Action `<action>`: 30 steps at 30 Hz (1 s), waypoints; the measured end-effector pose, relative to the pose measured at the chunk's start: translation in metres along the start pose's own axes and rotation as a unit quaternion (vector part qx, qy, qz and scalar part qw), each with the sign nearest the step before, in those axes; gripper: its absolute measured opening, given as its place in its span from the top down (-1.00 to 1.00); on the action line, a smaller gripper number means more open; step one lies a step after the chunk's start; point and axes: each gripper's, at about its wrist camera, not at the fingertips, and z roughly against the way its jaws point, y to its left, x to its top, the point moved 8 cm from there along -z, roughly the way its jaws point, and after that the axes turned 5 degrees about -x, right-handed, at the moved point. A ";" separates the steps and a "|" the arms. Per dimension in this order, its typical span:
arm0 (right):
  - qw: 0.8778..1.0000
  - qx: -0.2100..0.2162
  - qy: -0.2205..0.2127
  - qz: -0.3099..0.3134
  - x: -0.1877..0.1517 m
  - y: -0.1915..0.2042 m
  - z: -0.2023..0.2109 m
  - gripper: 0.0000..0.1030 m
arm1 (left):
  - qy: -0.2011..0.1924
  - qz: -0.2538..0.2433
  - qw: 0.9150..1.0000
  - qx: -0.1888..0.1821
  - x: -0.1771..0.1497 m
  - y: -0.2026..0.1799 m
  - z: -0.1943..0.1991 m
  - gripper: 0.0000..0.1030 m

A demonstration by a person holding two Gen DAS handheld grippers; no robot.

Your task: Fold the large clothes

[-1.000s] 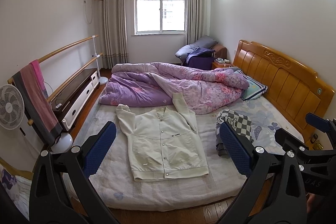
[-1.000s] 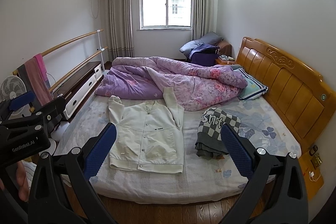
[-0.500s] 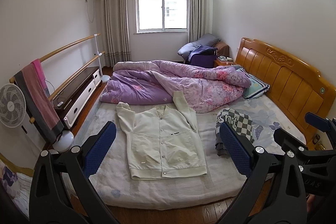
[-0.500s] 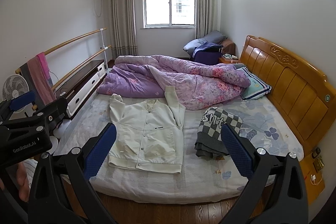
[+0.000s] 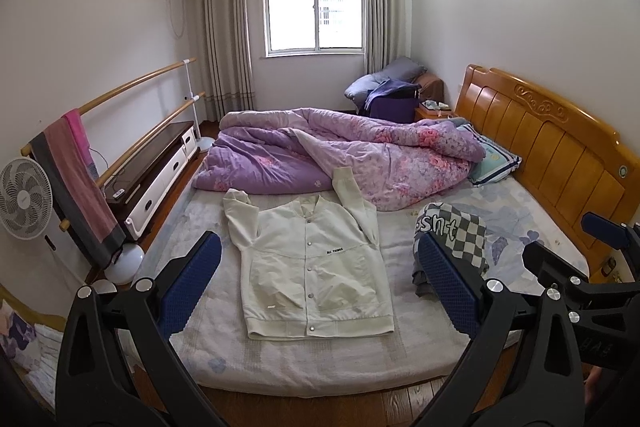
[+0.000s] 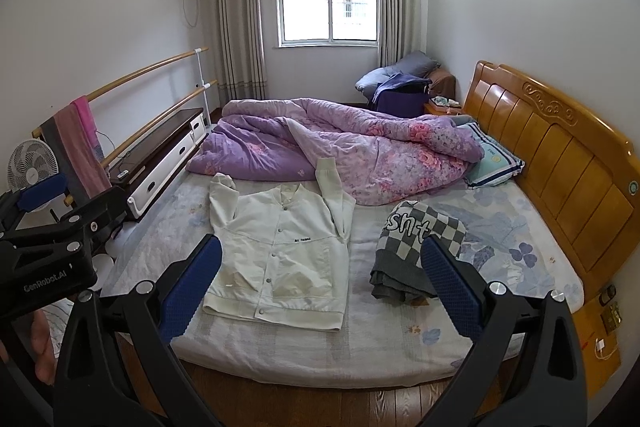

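A white button-up jacket (image 5: 312,263) lies flat, front up, on the near part of the bed, sleeves bent up toward the quilt; it also shows in the right wrist view (image 6: 280,251). A folded grey-and-white checkered garment (image 5: 452,235) lies to its right, and it shows in the right wrist view too (image 6: 412,247). My left gripper (image 5: 320,287) is open and empty, held back from the bed's near edge. My right gripper (image 6: 320,283) is open and empty, also off the bed, to the right of the left one.
A crumpled purple floral quilt (image 5: 344,155) fills the far half of the bed (image 6: 500,227). A wooden headboard (image 5: 560,155) stands at the right. A fan (image 5: 24,199), a towel rail (image 5: 140,107) and a low cabinet (image 5: 156,167) line the left wall.
Both grippers have drifted slightly back and up, so the bed sits a little lower in view. The clothes have not moved. Both grippers stay open.
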 end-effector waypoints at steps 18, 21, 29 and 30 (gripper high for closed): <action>0.999 -0.047 0.022 -0.009 0.036 0.051 -0.104 -0.86 | 0.028 -0.015 0.999 -0.038 0.034 0.076 -0.129 -0.91; 0.998 -0.055 0.028 -0.016 0.050 0.072 -0.127 -0.86 | 0.031 -0.030 0.998 -0.048 0.051 0.100 -0.158 -0.91; 0.995 -0.094 0.036 -0.019 0.095 0.147 -0.197 -0.86 | 0.060 -0.041 0.993 -0.092 0.083 0.180 -0.243 -0.91; 0.995 -0.096 0.038 -0.018 0.097 0.154 -0.203 -0.86 | 0.063 -0.038 0.993 -0.093 0.085 0.187 -0.251 -0.91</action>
